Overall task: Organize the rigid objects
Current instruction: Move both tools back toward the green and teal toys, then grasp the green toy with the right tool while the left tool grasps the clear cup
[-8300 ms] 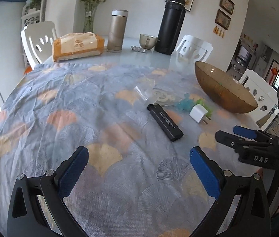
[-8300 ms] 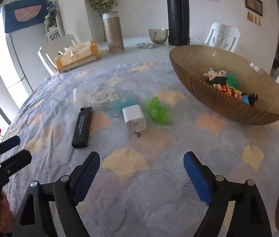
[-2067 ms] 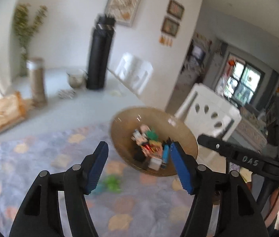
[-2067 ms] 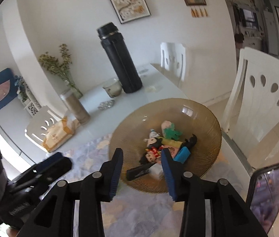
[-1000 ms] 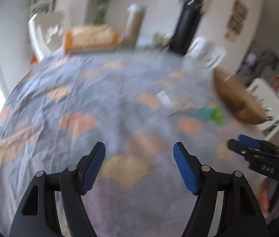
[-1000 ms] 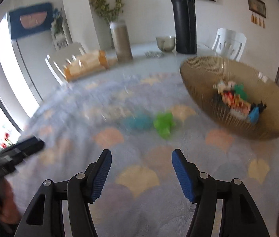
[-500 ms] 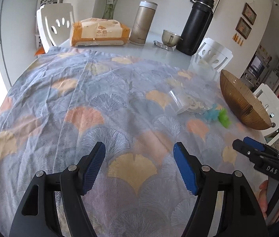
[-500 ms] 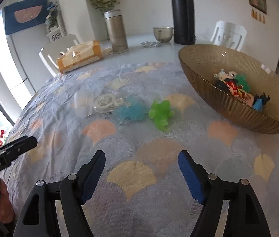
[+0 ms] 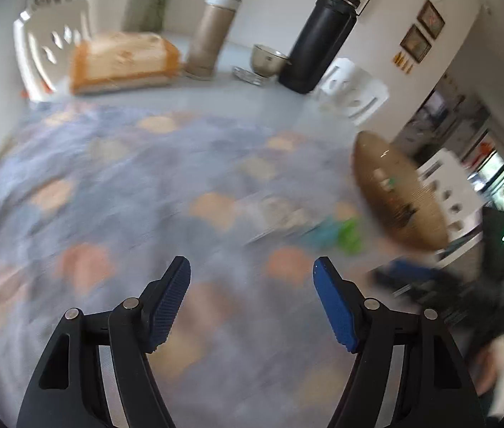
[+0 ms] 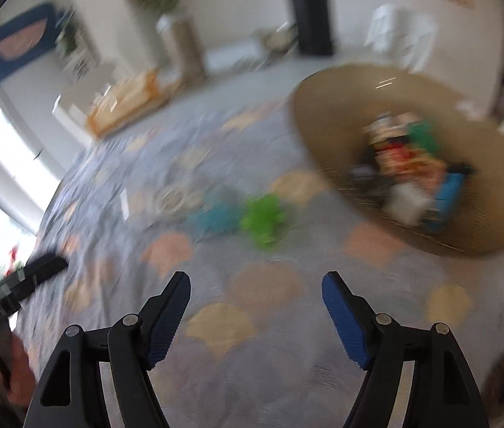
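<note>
Both views are smeared by motion. A brown ribbed bowl (image 10: 330, 114) stands at the right of the patterned cloth, also visible from the side in the left wrist view (image 9: 394, 196). In it lie small figurines, a white charger (image 10: 403, 199) and a blue piece (image 10: 446, 192). A green toy (image 10: 264, 221) (image 9: 350, 235) and a teal toy (image 10: 216, 219) (image 9: 323, 232) lie on the cloth left of the bowl, with a clear tape ring (image 10: 173, 198) beyond. My right gripper (image 10: 255, 285) is open and empty above the cloth. My left gripper (image 9: 251, 267) is also open and empty.
At the far side stand an orange tissue pack (image 9: 123, 60), a tan flask (image 9: 216, 35), a black flask (image 9: 323, 35) and a small metal cup (image 9: 268, 59). White chairs (image 9: 352, 92) ring the table. A hand (image 10: 13, 392) holds the left gripper (image 10: 38, 271) at the left edge.
The black remote and white charger that lay on the cloth are now in the bowl. Both views have swung towards the bowl and blurred. The right jaws stand wider than a second ago.
</note>
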A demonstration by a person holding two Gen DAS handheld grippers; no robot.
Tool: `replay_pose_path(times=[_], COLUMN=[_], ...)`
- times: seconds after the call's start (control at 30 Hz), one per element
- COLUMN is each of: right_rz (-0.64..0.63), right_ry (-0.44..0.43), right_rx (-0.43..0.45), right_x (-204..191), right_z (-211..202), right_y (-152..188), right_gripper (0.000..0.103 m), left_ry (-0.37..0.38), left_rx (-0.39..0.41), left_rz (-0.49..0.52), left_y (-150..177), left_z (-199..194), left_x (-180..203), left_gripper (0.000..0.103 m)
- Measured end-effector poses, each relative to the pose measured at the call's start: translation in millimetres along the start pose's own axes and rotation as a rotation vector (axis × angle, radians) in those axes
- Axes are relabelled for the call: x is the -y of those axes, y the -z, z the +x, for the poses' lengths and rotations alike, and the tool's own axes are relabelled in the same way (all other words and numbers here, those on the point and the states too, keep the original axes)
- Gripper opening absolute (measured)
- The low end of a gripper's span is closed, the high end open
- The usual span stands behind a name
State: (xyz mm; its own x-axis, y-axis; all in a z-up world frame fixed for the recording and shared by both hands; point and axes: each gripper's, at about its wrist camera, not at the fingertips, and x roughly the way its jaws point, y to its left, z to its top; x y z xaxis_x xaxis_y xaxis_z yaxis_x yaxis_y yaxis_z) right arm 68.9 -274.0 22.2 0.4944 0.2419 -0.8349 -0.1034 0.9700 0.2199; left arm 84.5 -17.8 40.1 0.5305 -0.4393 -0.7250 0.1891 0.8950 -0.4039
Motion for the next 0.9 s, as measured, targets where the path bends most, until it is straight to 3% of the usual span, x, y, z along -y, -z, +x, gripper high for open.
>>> replay_pose_path(times=[0.1, 0.2, 0.37, 0.5, 0.53, 0.57, 0.63, 0.7, 0.77, 0.9], right_rz=[-0.002, -0.012, -0.045, -0.060, -0.067, -0.075, -0.107, -0.120, -0.122, -0.089], right_ry=[0.076, 0.082, 0.093, 0.115, 0.129, 0.125, 0.154, 0.168, 0.178, 0.103], right_rx=[0.024, 0.042, 0.035, 0.083, 0.093, 0.103, 0.135, 0.111, 0.116, 0.174], right_x=[1, 0, -2, -3, -5, -7, -13, -17, -17, -10], right_z=[21, 33, 47, 49, 48, 46, 44, 51, 50, 34], right_y=[-2, -2, -17, -15, -13, -12, -11, -13, -12, -9], right_gripper=[0.075, 0.075, 0.075, 0.071, 0.066, 0.051, 0.042, 0.035, 0.016, 0.012], left_ry=[-0.014, -0.036, -0.065, -0.083, -0.084, -0.086, -0.103, -0.150, -0.144, -0.154], left_rx=[-0.035, -0.052, -0.053, -0.015, -0.008, -0.003, 0.009, 0.012, 0.012, 0.030], left_rz=[-0.030, -0.046, -0.038, -0.008, -0.005, -0.006, -0.004, 0.033, 0.048, 0.067], left_y=[-16, -23, -22, -17, -16, -17, -17, -16, -15, -6], left_z=[35, 66, 85, 83, 82, 82, 83, 84, 82, 61], left_x=[3, 4, 5, 6, 6, 6, 7, 11, 13, 18], left_gripper=[0.070, 0.070, 0.070, 0.068, 0.068, 0.068, 0.064, 0.035, 0.036, 0.036])
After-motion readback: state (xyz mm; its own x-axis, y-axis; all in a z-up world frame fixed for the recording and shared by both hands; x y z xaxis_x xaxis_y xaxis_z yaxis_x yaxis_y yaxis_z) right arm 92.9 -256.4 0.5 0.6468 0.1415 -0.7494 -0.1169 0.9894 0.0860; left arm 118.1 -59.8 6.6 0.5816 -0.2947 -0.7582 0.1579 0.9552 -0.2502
